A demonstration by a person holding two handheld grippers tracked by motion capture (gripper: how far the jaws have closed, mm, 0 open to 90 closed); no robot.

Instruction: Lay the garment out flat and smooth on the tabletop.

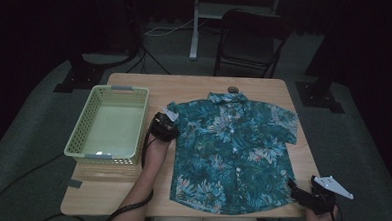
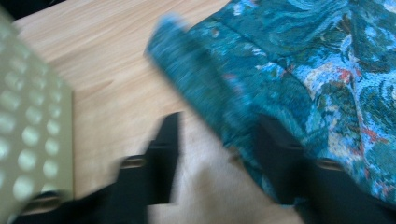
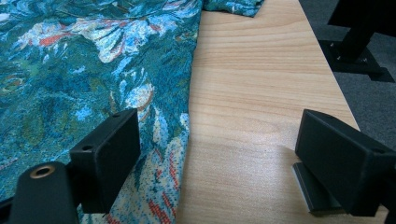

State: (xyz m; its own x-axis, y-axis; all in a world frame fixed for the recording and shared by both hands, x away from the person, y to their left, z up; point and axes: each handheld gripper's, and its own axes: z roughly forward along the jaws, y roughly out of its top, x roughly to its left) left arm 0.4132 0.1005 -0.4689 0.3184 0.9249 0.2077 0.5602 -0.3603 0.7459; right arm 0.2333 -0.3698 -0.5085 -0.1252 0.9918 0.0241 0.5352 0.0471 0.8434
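High view: a light wooden table (image 1: 130,187) carries a teal floral shirt (image 1: 232,147) lying flat, buttoned, with a green basket (image 1: 83,135) to its left; beyond, a folding chair (image 1: 249,38) stands on dim grey floor. At the near right hem, the right gripper (image 1: 300,191) gapes wide, one jaw over cloth. The left gripper (image 1: 169,120) spreads its jaws astride the left sleeve (image 2: 196,79) edge.

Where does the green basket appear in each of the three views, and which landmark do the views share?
High view: the green basket stands on the left part of the table, left of the left gripper.
Left gripper view: its perforated wall fills the left edge, blurred.
Right gripper view: not in it.
Shared landmark: the floral shirt on the wooden table.
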